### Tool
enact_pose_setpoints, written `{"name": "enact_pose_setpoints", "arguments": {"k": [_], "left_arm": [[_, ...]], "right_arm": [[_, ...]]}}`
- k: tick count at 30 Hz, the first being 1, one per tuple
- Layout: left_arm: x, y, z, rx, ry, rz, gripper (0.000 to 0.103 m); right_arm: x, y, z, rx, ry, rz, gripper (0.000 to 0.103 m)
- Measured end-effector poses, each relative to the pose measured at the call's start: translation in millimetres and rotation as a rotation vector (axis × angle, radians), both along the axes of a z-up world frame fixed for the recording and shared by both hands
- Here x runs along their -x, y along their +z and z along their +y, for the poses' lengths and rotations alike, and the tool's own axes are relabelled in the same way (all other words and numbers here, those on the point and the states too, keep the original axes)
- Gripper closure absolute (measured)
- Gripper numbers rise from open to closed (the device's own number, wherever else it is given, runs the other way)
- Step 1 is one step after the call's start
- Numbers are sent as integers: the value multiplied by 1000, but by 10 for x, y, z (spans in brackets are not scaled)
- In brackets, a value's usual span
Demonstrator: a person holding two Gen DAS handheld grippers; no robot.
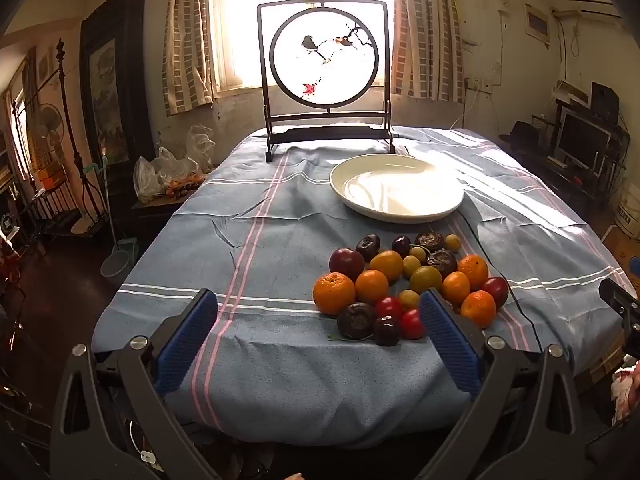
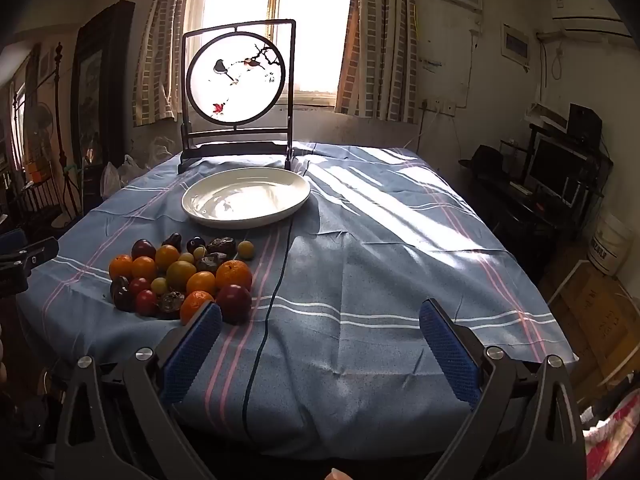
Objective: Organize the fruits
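Fruit heaped on a striped table, one empty plate beyond it, both tongs wide open.

The fruit pile lies near the front edge of the blue tablecloth, just short of the white plate; a dark cord runs past the pile's right side. Open cloth stretches left of the pile and across the whole right half, up to the framed bird screen at the far edge. Five oranges show; the plums and small yellow fruit overlap too much to count. The left gripper and right gripper each gape fully, holding nothing.
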State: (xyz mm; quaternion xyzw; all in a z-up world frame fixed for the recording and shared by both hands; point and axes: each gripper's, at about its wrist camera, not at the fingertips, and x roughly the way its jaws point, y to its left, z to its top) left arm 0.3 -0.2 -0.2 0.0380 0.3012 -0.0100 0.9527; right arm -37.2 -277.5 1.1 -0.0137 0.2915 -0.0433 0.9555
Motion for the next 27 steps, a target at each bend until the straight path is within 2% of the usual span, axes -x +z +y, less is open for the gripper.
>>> {"name": "enact_pose_setpoints", "arguments": {"k": [27], "left_arm": [[1, -6, 3, 4, -6, 3, 4]], "right_arm": [[2, -11, -12, -4, -2, -1, 4]]}}
